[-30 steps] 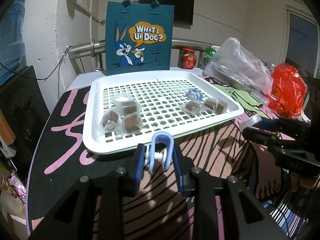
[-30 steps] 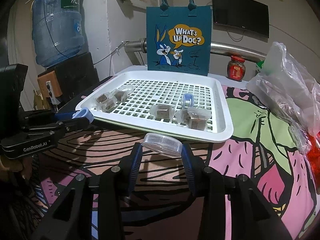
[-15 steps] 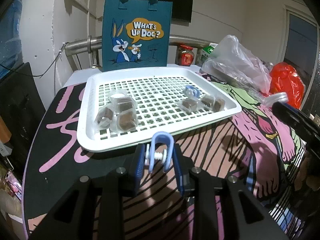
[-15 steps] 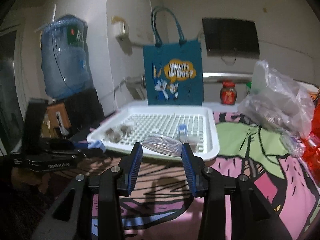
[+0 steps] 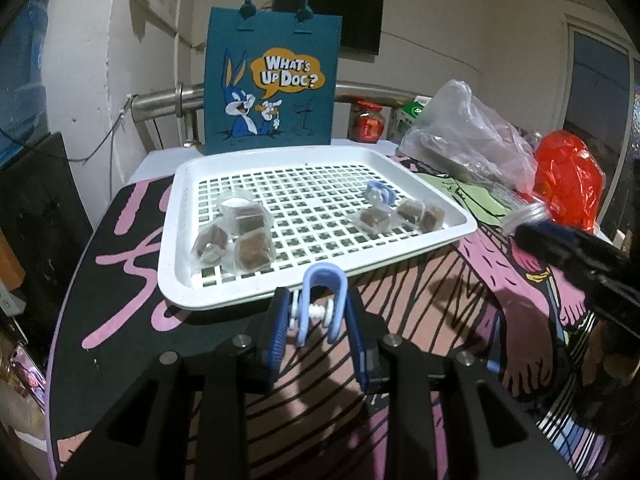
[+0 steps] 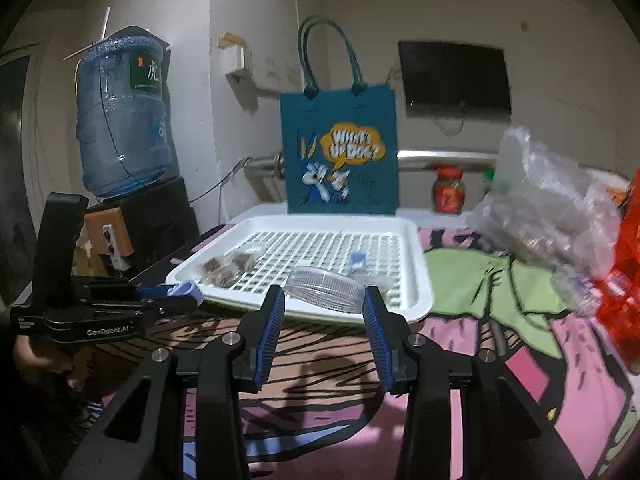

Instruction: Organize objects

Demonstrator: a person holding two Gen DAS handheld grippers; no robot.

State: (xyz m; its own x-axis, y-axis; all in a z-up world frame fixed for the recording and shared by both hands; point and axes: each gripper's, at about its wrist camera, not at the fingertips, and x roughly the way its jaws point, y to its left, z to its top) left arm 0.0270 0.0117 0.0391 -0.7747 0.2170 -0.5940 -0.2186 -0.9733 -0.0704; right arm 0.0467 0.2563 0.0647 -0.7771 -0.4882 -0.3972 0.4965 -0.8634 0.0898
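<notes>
My left gripper point(image 5: 318, 314) is shut on a blue clothes peg point(image 5: 320, 300), held just in front of the white slotted tray point(image 5: 176, 240). My right gripper point(image 6: 325, 312) is shut on a clear round plastic lid point(image 6: 326, 289), held above the table before the tray point(image 6: 416, 300). In the tray lie several clear-wrapped brown blocks point(image 5: 250, 246), a small clear cup point(image 5: 236, 202) and a second blue peg point(image 5: 380, 194). The right gripper also shows at the right of the left wrist view point(image 5: 528, 224), and the left gripper at the left of the right wrist view point(image 6: 176, 296).
A teal "What's Up Doc?" tote bag point(image 5: 272, 84) stands behind the tray. Clear plastic bags point(image 5: 468, 144) and a red bag point(image 5: 568, 180) lie at the right, with a red jar point(image 5: 368, 124) behind. A water bottle point(image 6: 120, 116) stands far left.
My right gripper has lifted and pulled back from the tray with the lid in it. My left gripper has risen slightly with the peg.
</notes>
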